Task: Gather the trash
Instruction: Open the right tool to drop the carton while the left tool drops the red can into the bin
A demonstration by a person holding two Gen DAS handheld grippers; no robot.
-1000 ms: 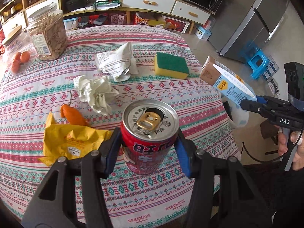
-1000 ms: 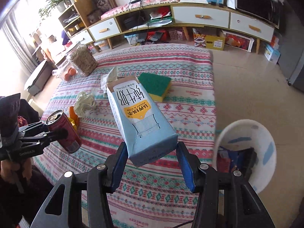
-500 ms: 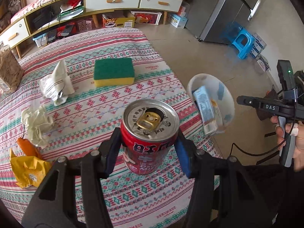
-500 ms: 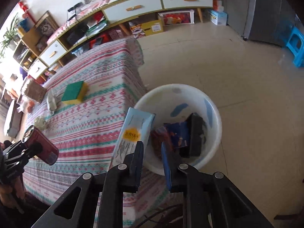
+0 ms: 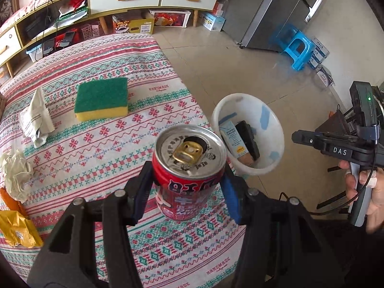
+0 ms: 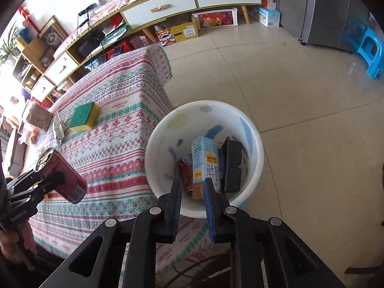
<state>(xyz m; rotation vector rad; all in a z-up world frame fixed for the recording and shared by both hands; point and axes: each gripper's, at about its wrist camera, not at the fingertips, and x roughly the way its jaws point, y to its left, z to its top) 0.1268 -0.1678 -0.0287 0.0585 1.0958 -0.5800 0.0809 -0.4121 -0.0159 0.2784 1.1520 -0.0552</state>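
Note:
My left gripper [image 5: 188, 187] is shut on a red drink can [image 5: 189, 168] and holds it in the air above the table's right part; the can also shows in the right wrist view [image 6: 61, 176]. My right gripper [image 6: 192, 192] hangs just above the near rim of the white trash bin [image 6: 156, 148], its jaws a narrow gap apart and empty. A light blue milk carton [image 6: 205, 162] stands in the bin beside a black tray [image 6: 231, 165] and a red wrapper [image 6: 184, 171]. The bin [image 5: 276, 129] stands on the floor by the table's right edge.
On the patterned tablecloth [image 5: 108, 139] lie a green and yellow sponge [image 5: 102, 98], a folded paper wrapper [image 5: 36, 117], a crumpled tissue [image 5: 14, 170] and a yellow bag [image 5: 18, 228]. A blue stool [image 5: 296, 48] and a grey fridge [image 5: 276, 12] stand farther off.
The right gripper carried the milk carton from the table to the bin and let it go; the carton now stands inside. The left gripper moved right with the can, towards the bin.

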